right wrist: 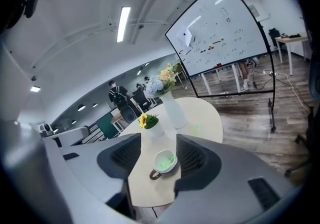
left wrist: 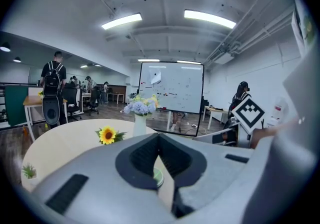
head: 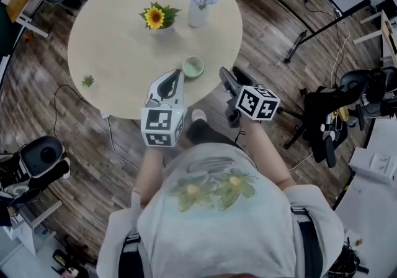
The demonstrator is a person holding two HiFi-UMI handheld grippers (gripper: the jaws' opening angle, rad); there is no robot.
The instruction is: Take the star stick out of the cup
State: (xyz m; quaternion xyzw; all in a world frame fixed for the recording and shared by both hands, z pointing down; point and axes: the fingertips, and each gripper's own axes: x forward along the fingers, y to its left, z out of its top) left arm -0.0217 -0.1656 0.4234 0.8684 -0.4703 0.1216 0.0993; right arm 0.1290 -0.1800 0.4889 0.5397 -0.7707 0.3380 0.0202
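A pale green cup (head: 193,67) with a brown handle stands near the front edge of the round table (head: 118,53). In the right gripper view the cup (right wrist: 165,162) shows something green inside; I cannot make out a star shape. My right gripper (right wrist: 159,144) is open, short of the cup, which shows between its jaws. In the head view the right gripper (head: 231,76) is off the table's edge, right of the cup. My left gripper (head: 177,74) is just left of the cup, jaws together and empty. Only a sliver of the cup (left wrist: 158,177) shows behind the left gripper (left wrist: 159,140).
A potted sunflower (head: 155,18) and a white vase of flowers (head: 198,13) stand at the table's far side. A small green plant (head: 87,80) sits at its left edge. Office chairs (head: 329,115) and a whiteboard stand (head: 310,28) are on the right.
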